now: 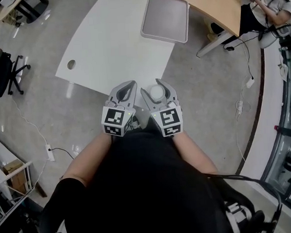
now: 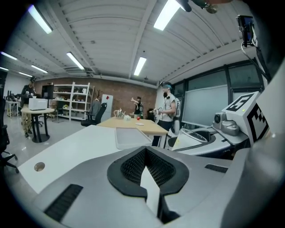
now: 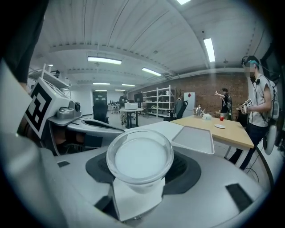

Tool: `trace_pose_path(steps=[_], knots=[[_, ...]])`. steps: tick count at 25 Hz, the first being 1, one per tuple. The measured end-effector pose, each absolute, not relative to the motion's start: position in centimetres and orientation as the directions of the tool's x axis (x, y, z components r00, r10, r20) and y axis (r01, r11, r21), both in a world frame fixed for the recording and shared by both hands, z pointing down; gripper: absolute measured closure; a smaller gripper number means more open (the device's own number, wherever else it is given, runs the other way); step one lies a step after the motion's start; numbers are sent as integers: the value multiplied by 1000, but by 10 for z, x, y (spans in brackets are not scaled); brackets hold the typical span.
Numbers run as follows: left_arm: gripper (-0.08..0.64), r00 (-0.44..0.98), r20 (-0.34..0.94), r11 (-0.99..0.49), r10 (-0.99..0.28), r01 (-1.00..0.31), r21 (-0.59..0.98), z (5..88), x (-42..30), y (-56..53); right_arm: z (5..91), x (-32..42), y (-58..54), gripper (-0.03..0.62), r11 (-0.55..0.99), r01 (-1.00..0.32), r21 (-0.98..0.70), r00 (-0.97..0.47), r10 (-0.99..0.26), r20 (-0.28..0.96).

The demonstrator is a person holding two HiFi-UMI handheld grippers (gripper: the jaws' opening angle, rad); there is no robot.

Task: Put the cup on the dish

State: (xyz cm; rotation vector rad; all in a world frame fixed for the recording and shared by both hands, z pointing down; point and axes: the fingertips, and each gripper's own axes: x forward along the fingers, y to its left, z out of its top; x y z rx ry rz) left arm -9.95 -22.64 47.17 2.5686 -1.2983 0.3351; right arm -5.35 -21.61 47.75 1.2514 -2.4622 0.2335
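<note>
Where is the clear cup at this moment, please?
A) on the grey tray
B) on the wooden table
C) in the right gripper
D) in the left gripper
C: the cup sits clamped in the right gripper, well short of the grey tray.

Big open workshop kind of room, shiny grey floor (image 1: 47,94) all round the white table (image 1: 108,47). A wooden table (image 1: 217,7) sits just past its far right corner, a black office chair (image 1: 4,72) off to its left, and a power strip (image 1: 49,151) with cable on the floor nearby. Way beyond it there's a brick wall (image 2: 120,91) and white shelving (image 2: 71,100). Strip lights (image 2: 167,13) overhead, glass partition (image 2: 205,104) to its right.
</note>
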Motion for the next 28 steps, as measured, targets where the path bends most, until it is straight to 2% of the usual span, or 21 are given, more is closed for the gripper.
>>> trace_pose_path(steps=[9, 17, 28], knots=[[560, 600, 212, -602, -772, -796, 62, 416, -102, -239, 426, -47, -221, 330, 541, -840, 43, -492, -792, 362], [560, 630, 181, -635, -755, -772, 34, 387, -92, -248, 391, -41, -230, 331, 513, -857, 59, -459, -808, 370], [560, 654, 124, -659, -746, -752, 4, 347, -96, -259, 344, -45, -234, 331, 496, -866, 68, -456, -838, 301]])
